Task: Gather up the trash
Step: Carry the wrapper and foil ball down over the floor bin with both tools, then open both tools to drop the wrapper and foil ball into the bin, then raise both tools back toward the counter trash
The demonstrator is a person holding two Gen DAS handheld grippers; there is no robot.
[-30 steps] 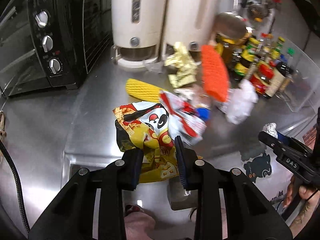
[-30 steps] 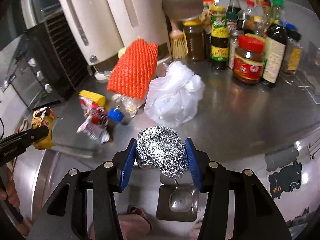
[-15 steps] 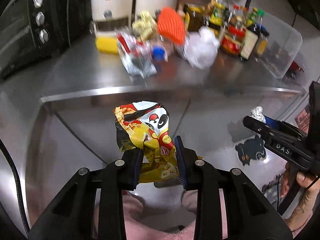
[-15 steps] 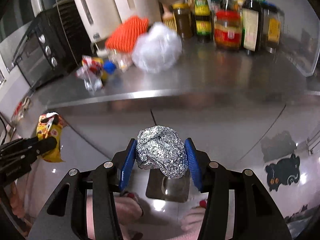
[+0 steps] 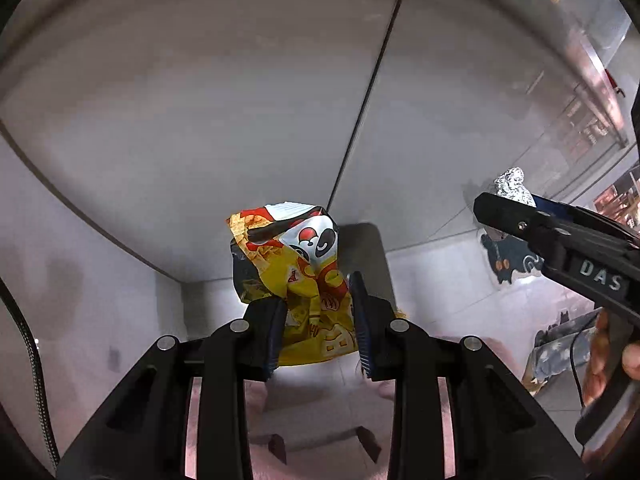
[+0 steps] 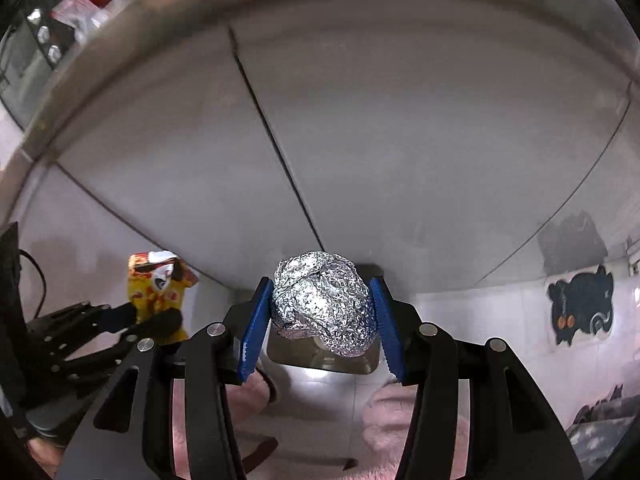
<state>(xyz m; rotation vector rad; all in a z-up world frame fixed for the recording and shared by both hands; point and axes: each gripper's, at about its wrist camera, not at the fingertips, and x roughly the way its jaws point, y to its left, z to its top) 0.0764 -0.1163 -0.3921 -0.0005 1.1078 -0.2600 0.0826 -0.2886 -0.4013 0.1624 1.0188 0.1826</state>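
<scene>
Steel cabinet front (image 6: 360, 128) filled both views. Left gripper (image 5: 318, 320) clamped the snack wrapper (image 5: 296, 268), right gripper (image 6: 320, 320) the foil ball (image 6: 324, 300), above a bin lid (image 6: 360, 362). Carrying step; next, I judged, opening the bin.

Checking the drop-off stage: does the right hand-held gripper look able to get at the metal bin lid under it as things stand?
Probably yes. The bin lid lies just beyond the right hand-held gripper with nothing between, but its jaws are full with the foil ball, so it could only press or drop, not grasp.
</scene>
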